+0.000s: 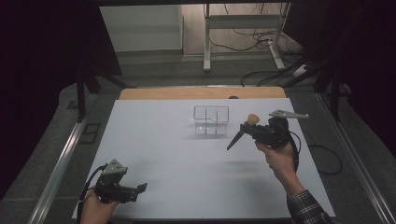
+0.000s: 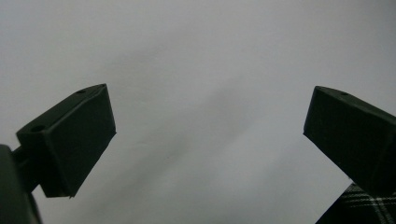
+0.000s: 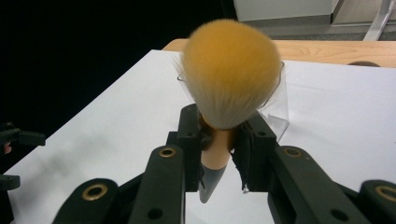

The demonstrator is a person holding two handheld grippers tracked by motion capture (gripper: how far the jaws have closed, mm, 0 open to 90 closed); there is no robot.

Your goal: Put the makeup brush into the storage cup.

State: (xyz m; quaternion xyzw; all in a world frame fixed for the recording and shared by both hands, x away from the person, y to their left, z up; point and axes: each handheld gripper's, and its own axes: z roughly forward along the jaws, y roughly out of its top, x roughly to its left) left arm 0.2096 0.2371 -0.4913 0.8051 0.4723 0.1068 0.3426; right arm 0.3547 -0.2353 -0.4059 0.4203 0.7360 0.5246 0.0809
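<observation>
Orange-bristled brush (image 3: 231, 77) with a peach and grey handle, black jaws, white worktop (image 1: 154, 149), and a seemingly dark plaid sleeve (image 1: 308, 209).

left gripper (image 1: 140, 189) low at the near left corner, held in the left hand (image 1: 95, 205), jaws spread wide apart with nothing between them, pointing toward the right. right gripper (image 1: 247, 128) raised at the right side, held in the right hand (image 1: 275, 156), plaid sleeve (image 1: 308, 210) at the forearm, jaws closed on a makeup brush (image 3: 229, 88), bristle head up, handle angled down-left
</observation>
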